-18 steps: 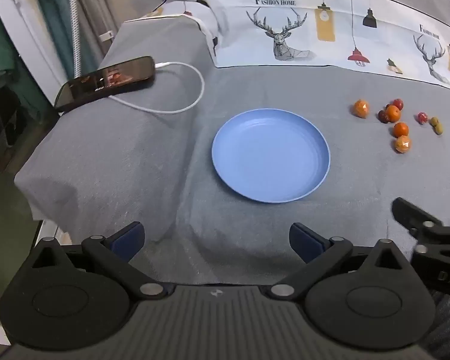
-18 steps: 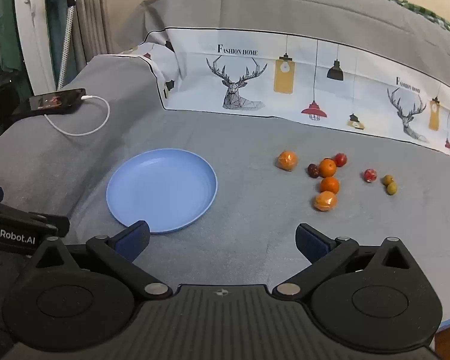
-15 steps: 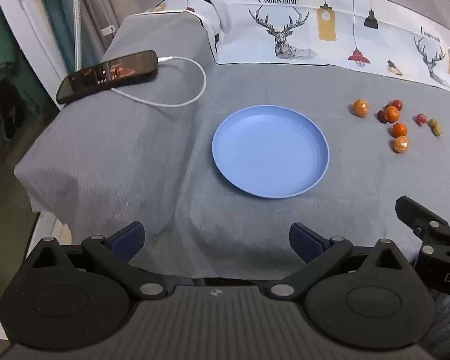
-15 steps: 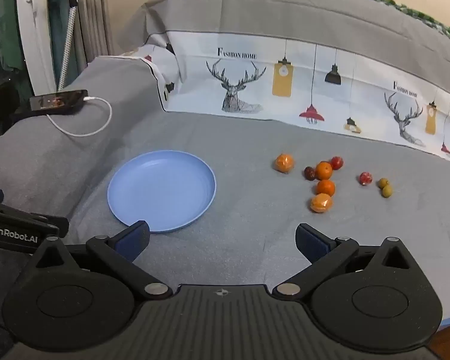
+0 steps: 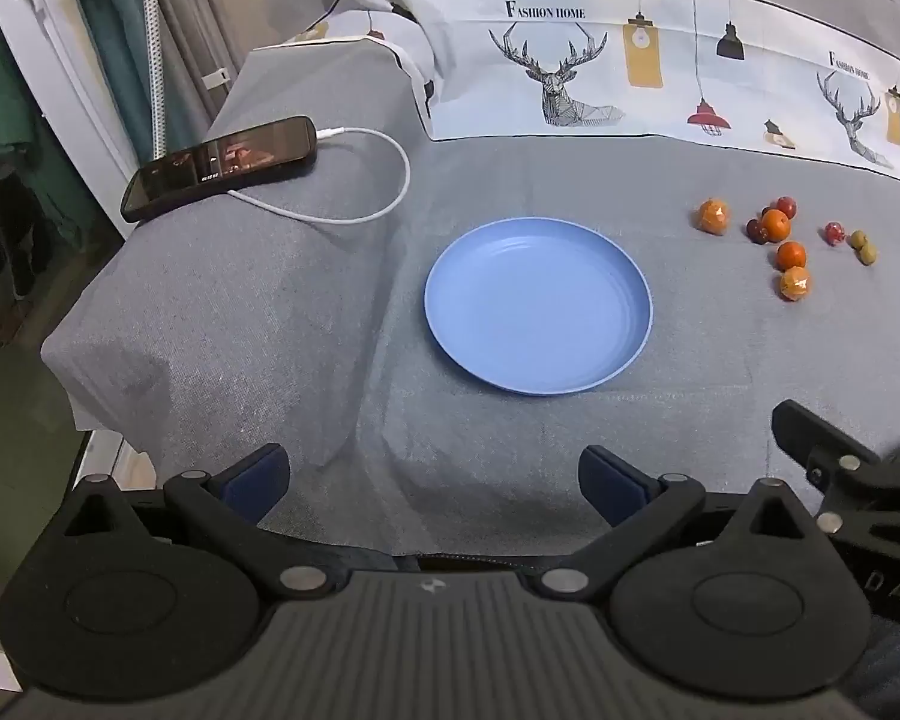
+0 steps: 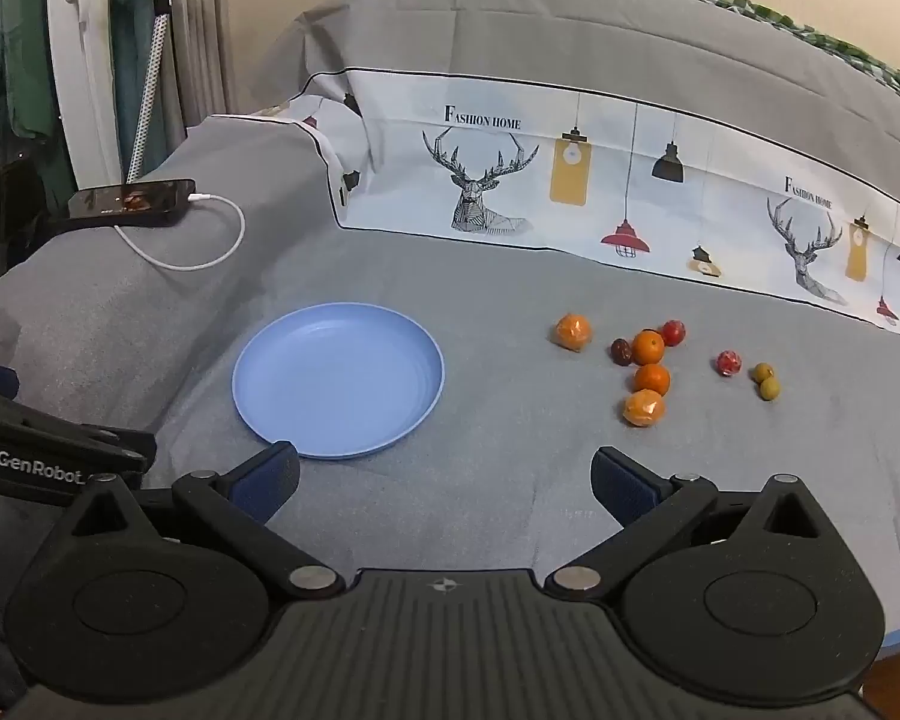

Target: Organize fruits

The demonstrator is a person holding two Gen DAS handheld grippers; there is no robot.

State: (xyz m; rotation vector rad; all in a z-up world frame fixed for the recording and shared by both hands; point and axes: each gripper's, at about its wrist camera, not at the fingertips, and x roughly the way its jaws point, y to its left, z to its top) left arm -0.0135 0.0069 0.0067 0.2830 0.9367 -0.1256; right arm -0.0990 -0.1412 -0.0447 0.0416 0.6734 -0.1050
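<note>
Showing green checked fabric [image 6: 750, 18] (right view only)

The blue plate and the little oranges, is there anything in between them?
No. Between the blue plate and the nearest orange fruit there is only bare grey cloth. The right wrist view shows it best; the left wrist view agrees.

Left gripper [image 5: 432, 480] fills the bottom of its own view — matte black, ribbed grey centre plate, two round black discs at the sides, silver screws at the linkage joints, dark blue pads [image 5: 609, 483] on the fingertips. Right gripper [image 6: 444, 483] is built the same. From the right view, the left one's black side carries white "GenRobot" lettering.
</note>
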